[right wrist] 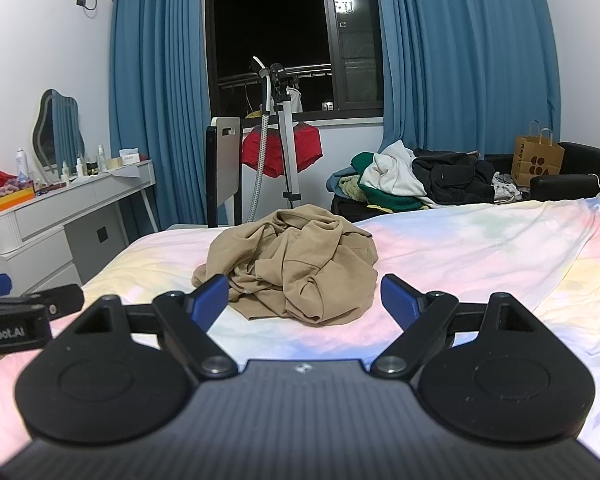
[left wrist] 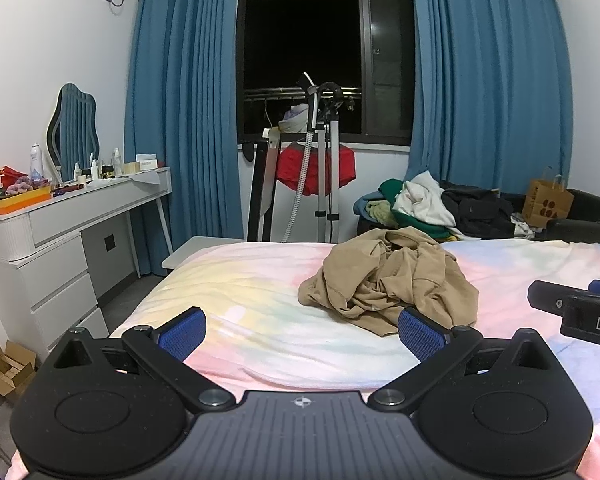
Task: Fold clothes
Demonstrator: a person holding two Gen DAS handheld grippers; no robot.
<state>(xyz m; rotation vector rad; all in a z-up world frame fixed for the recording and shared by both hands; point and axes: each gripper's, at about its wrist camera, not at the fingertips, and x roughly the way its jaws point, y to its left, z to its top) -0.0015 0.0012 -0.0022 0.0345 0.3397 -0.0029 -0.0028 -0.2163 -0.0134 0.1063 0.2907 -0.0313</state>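
Both my claws are released, nothing gripped: left claw (left wrist: 302, 334) and right claw (right wrist: 302, 300) hover over the bed (right wrist: 480, 248) w/ pastel sheet. Tan garment (right wrist: 292, 264) lies crumpled ahead, btwn the right claw's fingers in view; clothes pile (right wrist: 412, 184) beyond.

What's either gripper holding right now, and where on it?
Nothing. Left gripper and right gripper both have jaws open, short of the crumpled tan garment on the bed.

1 tan garment (left wrist: 388, 280), 2 grippers: left (left wrist: 302, 334), right (right wrist: 302, 300); 1 bed (left wrist: 240, 300), 1 mirror (left wrist: 74, 130), 1 paper bag (left wrist: 548, 202), 2 curtains (left wrist: 184, 100).
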